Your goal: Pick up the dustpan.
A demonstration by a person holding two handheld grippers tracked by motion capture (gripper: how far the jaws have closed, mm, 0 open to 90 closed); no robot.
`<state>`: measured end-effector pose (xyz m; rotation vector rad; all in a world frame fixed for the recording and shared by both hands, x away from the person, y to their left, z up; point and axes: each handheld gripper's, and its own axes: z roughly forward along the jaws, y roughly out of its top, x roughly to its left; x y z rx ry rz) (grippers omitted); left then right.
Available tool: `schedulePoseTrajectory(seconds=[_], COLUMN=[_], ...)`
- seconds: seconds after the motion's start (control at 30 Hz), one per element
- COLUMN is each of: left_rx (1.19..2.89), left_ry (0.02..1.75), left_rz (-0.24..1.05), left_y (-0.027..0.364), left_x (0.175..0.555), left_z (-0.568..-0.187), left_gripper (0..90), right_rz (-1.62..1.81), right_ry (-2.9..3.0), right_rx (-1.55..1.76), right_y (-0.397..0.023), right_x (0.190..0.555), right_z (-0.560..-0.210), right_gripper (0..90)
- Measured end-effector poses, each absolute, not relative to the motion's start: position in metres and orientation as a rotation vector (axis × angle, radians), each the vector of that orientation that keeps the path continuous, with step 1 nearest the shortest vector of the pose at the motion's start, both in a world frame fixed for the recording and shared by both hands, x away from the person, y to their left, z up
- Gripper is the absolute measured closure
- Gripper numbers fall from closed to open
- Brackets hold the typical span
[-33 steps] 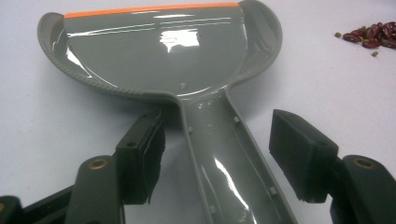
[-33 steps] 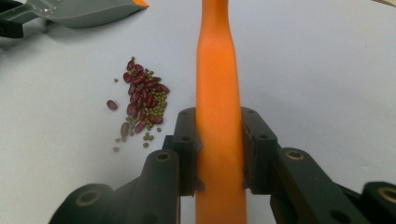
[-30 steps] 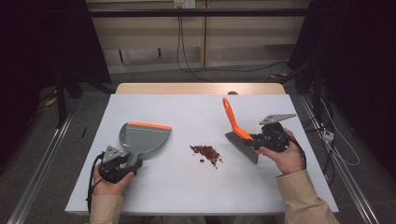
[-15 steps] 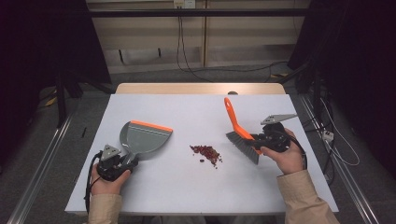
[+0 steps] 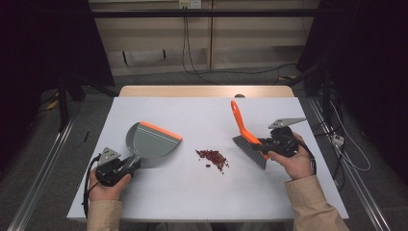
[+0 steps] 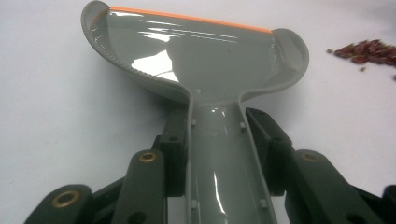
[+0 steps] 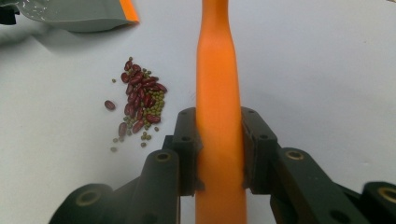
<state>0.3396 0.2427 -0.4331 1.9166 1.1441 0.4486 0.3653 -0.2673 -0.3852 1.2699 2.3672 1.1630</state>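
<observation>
A grey dustpan (image 5: pixel 151 142) with an orange lip lies on the white table (image 5: pixel 192 192) at the left. My left gripper (image 5: pixel 131 163) has just been closing and is shut on its handle. In the left gripper view the pads (image 6: pixel 175 140) press on both sides of the dustpan (image 6: pixel 201 60) handle. At the right, my right gripper (image 5: pixel 262 143) is shut on the orange handle of a brush (image 5: pixel 239 120), whose dark bristles point down toward the table. The brush handle (image 7: pixel 217 70) runs up between the right gripper (image 7: pixel 219 140) jaws. A small pile of red and green beans (image 5: pixel 212 157) lies between dustpan and brush.
The beans (image 7: pixel 140 100) lie left of the brush handle in the right gripper view, with the dustpan (image 7: pixel 79 14) beyond them. In the left gripper view the beans (image 6: pixel 362 49) sit at the far right. Cables trail from both grippers. Metal rails flank the table.
My left hand has shifted slightly to the left at the dustpan's handle. The dustpan, the beans, the brush and the right hand have kept their places.
</observation>
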Motion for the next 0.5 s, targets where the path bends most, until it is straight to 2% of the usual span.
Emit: schedulePoseTrajectory(seconds=[0.33, 0.5], left_rx=[1.941, 1.961], left_ry=[1.074, 1.046], left_rz=[0.406, 0.343], left_y=[0.2411, 0.2418], left_x=[0.3360, 0.3337], left_z=[-0.4247, -0.4241], left_gripper=[62.4, 62.4], right_rz=[1.171, 1.176], right_ry=[2.367, 2.369], right_rx=[1.266, 1.272], right_y=[-0.2684, -0.2692], right_x=[0.3654, 0.3654], right_z=[-0.3852, -0.3862], right_gripper=[71.4, 71.3])
